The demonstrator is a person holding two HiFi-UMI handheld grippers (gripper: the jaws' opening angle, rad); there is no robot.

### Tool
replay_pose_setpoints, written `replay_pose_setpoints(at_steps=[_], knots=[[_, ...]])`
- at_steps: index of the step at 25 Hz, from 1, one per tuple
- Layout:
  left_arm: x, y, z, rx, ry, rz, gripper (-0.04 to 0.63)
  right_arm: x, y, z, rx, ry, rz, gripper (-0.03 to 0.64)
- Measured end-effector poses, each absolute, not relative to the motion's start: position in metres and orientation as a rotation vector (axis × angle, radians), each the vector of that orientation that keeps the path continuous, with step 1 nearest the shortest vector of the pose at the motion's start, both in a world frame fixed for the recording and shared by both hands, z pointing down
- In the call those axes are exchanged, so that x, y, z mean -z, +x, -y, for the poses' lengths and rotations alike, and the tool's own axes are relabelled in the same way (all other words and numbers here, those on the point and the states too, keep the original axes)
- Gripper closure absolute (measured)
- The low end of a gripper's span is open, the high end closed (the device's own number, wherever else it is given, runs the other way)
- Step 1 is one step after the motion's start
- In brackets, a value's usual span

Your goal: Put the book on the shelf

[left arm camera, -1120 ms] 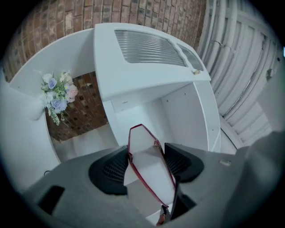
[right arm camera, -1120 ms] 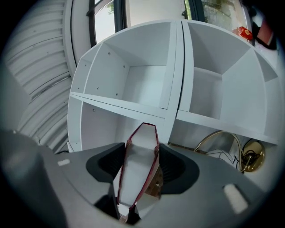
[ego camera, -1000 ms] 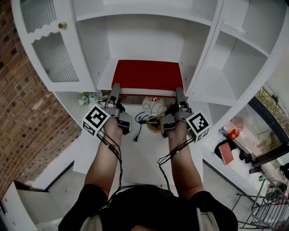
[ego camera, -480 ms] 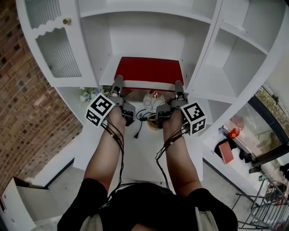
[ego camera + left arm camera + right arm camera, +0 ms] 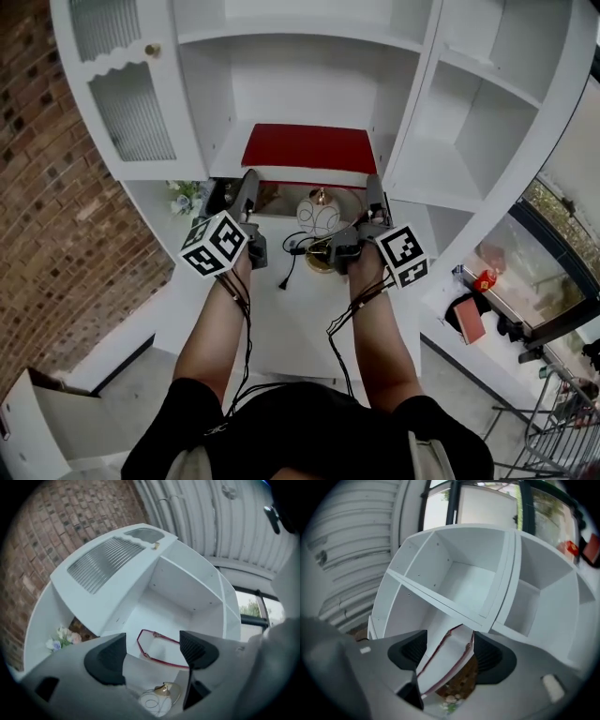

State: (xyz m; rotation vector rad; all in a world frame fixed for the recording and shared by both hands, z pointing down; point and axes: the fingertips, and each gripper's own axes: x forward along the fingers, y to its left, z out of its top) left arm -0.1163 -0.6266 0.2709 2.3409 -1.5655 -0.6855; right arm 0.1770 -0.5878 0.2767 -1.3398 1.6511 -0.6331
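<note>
The red book (image 5: 309, 148) lies flat on the middle shelf (image 5: 225, 155) of the white cabinet. My left gripper (image 5: 248, 180) sits just in front of the book's front left corner and my right gripper (image 5: 373, 186) in front of its front right corner. Both pairs of jaws have just been opening and now stand wide, gripping nothing. In the left gripper view the book (image 5: 159, 660) lies beyond the left gripper (image 5: 150, 653). In the right gripper view the book's page edge (image 5: 445, 667) shows between the pads of the right gripper (image 5: 449, 656), not pinched.
Under the shelf stand a pale globe lamp with a gold top (image 5: 319, 214) and a small bunch of flowers (image 5: 183, 199). A black cable (image 5: 286, 267) lies on the white counter. A ribbed-glass cabinet door (image 5: 131, 108) is at the left, more open compartments (image 5: 441, 169) at the right.
Both grippers let go of the book's front corners and drew back a little towards me. The left gripper's marker cube rolled. The book stays on the shelf.
</note>
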Motion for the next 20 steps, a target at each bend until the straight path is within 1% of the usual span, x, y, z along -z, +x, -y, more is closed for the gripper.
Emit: replay_pose_setpoints(at_steps=[1, 2, 5, 6, 7, 8, 9, 10, 12, 17, 20], knots=[[-0.271, -0.115, 0.618, 0.64, 2.395, 1.61, 0.25, -0.278, 0.178, 0.581, 0.548, -1.407, -1.702, 0.316], [-0.272, -0.113, 0.609, 0.595, 2.447, 1.645, 0.266, -0.28, 0.177, 0.574, 0.452, -1.479, -1.76, 0.349], [-0.291, -0.1, 0.58, 0.462, 2.58, 1.681, 0.352, -0.297, 0.168, 0.554, 0.148, -1.675, -1.924, 0.464], [-0.302, -0.097, 0.571, 0.417, 2.61, 1.694, 0.399, -0.306, 0.165, 0.548, 0.062, -1.732, -1.959, 0.493], [-0.314, -0.095, 0.563, 0.373, 2.629, 1.718, 0.46, -0.317, 0.162, 0.543, -0.004, -1.78, -1.989, 0.522], [-0.327, -0.094, 0.556, 0.329, 2.642, 1.747, 0.526, -0.329, 0.157, 0.539, -0.048, -1.813, -2.023, 0.58], [-0.342, -0.093, 0.549, 0.28, 2.653, 1.769, 0.586, -0.343, 0.151, 0.534, -0.071, -1.832, -2.063, 0.604], [-0.356, -0.09, 0.543, 0.229, 2.661, 1.775, 0.598, -0.356, 0.145, 0.529, -0.082, -1.843, -2.105, 0.606], [-0.381, -0.084, 0.533, 0.152, 2.669, 1.741, 0.595, -0.376, 0.137, 0.518, -0.093, -1.858, -2.169, 0.606], [-0.43, -0.074, 0.507, 0.062, 2.648, 1.67, 0.595, -0.42, 0.129, 0.497, -0.032, -1.88, -2.258, 0.606], [-0.444, -0.067, 0.493, 0.038, 2.647, 1.636, 0.594, -0.435, 0.126, 0.485, 0.009, -1.872, -2.296, 0.607]])
